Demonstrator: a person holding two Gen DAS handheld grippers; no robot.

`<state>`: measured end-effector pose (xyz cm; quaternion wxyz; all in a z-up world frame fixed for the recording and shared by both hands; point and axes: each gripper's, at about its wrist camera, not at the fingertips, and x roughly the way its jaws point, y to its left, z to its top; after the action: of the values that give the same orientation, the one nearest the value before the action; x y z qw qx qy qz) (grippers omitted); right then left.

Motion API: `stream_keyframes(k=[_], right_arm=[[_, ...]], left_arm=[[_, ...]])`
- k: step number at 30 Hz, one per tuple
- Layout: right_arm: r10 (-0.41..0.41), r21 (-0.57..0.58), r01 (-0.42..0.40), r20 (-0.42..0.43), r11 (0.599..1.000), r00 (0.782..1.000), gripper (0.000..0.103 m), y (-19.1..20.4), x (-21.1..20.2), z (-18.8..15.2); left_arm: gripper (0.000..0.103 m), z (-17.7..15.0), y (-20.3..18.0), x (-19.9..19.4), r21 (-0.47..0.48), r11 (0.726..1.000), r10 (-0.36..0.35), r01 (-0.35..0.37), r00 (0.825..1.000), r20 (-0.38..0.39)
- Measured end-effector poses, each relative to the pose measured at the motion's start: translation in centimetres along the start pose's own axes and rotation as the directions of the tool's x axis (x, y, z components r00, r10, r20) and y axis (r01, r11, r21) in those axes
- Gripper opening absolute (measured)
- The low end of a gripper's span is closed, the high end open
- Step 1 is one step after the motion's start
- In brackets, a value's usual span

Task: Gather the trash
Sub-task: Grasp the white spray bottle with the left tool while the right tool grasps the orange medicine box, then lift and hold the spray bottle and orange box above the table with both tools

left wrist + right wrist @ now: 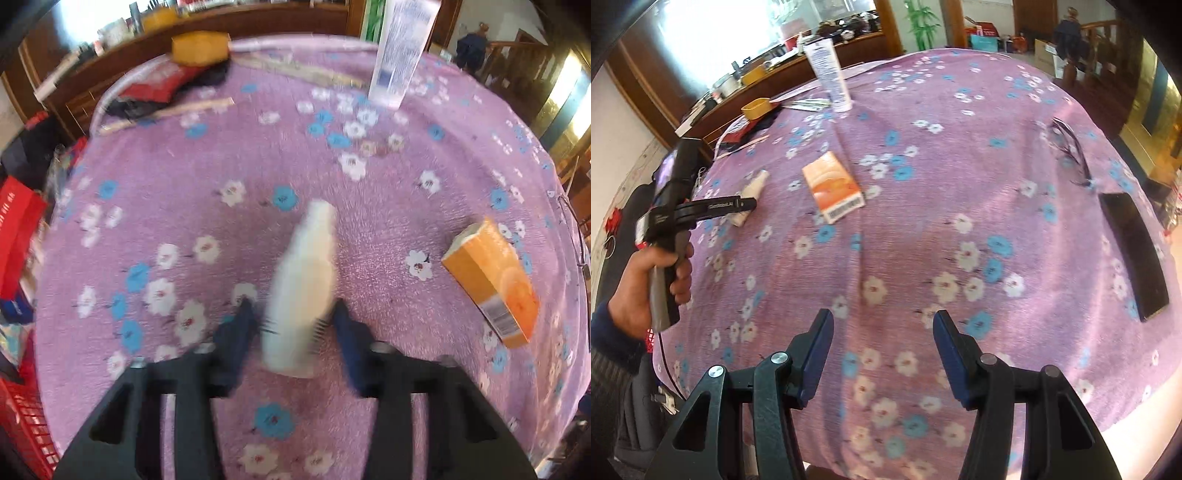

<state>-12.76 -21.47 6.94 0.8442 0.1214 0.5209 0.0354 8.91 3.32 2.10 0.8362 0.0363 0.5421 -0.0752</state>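
White bottle (301, 291): I see it lying on the purple flowered cloth (388, 206), blurred, between my left gripper (291, 314) fingers.
Left fingers (240, 328): close on either side of the bottle; I can't tell whether they press it.
Orange carton (493, 282): lying on the cloth to the bottle's right, apart.
Right gripper (882, 354): fingers spread, nothing between them, over bare cloth.
Tube (829, 75): upright at the far edge.
Dark flat slab (1134, 254): lying far right.
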Motion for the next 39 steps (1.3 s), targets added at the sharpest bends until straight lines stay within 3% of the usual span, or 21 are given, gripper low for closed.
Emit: stream_keyframes(k=[3, 10, 12, 17, 22, 23, 25, 27, 31, 39], right_arm=[[0.009, 0.000, -0.009, 0.000, 1.000, 1.000, 0.060, -0.5, 0.0, 0.4], [0.023, -0.158, -0.019, 0.025, 0.987, 0.999, 0.062, 2.9, 2.3, 4.6], [0.027, -0.212, -0.021, 0.024, 0.977, 0.999, 0.067, 4.2, 3.9, 6.3], [0.022, -0.303, -0.022, -0.006, 0.953, 1.000, 0.067, 6.6, 8.9, 10.3], [-0.032, -0.354, 0.013, -0.048, 0.935, 0.998, 0.067, 7.8, 13.4, 12.4], [-0.041, -0.360, 0.016, -0.061, 0.933, 0.997, 0.067, 7.9, 14.1, 12.4], [-0.039, -0.348, 0.007, -0.085, 0.937, 0.996, 0.054, 8.1, 14.9, 12.1], [-0.052, -0.337, 0.026, -0.068, 0.941, 0.996, 0.052, 8.2, 14.5, 11.8], [-0.046, -0.284, 0.036, -0.028, 0.958, 0.999, 0.052, 8.2, 11.7, 10.2], [-0.003, -0.252, 0.013, 0.041, 0.968, 0.999, 0.052, 10.0, 6.0, 2.6]], left_arm=[[0.029, 0.1, -0.3, 0.0, 0.008, 1.000, 0.003, -0.003, 1.000, 0.010], [0.029, -4.8, 0.2, -2.2, -0.034, 0.999, 0.003, -0.002, 1.000, 0.020], [0.029, -7.3, 0.5, -3.3, -0.048, 0.999, 0.007, -0.006, 1.000, 0.021], [0.029, -12.5, 0.4, -5.6, -0.046, 0.999, 0.024, -0.023, 1.000, 0.015], [0.029, -14.7, 0.7, -6.5, -0.053, 0.998, 0.043, -0.043, 0.999, 0.007], [0.029, -14.9, 0.8, -6.6, -0.058, 0.997, 0.042, -0.042, 0.999, 0.005], [0.029, -15.3, 1.1, -6.8, -0.071, 0.997, 0.038, -0.037, 0.999, 0.007], [0.029, -15.6, 1.3, -7.0, -0.074, 0.996, 0.045, -0.044, 0.999, 0.011], [0.029, -16.5, 1.1, -7.4, -0.100, 0.993, 0.069, -0.065, 0.997, 0.034], [0.029, -17.5, -0.1, -9.1, -0.098, 0.993, 0.073, -0.062, 0.991, 0.115]])
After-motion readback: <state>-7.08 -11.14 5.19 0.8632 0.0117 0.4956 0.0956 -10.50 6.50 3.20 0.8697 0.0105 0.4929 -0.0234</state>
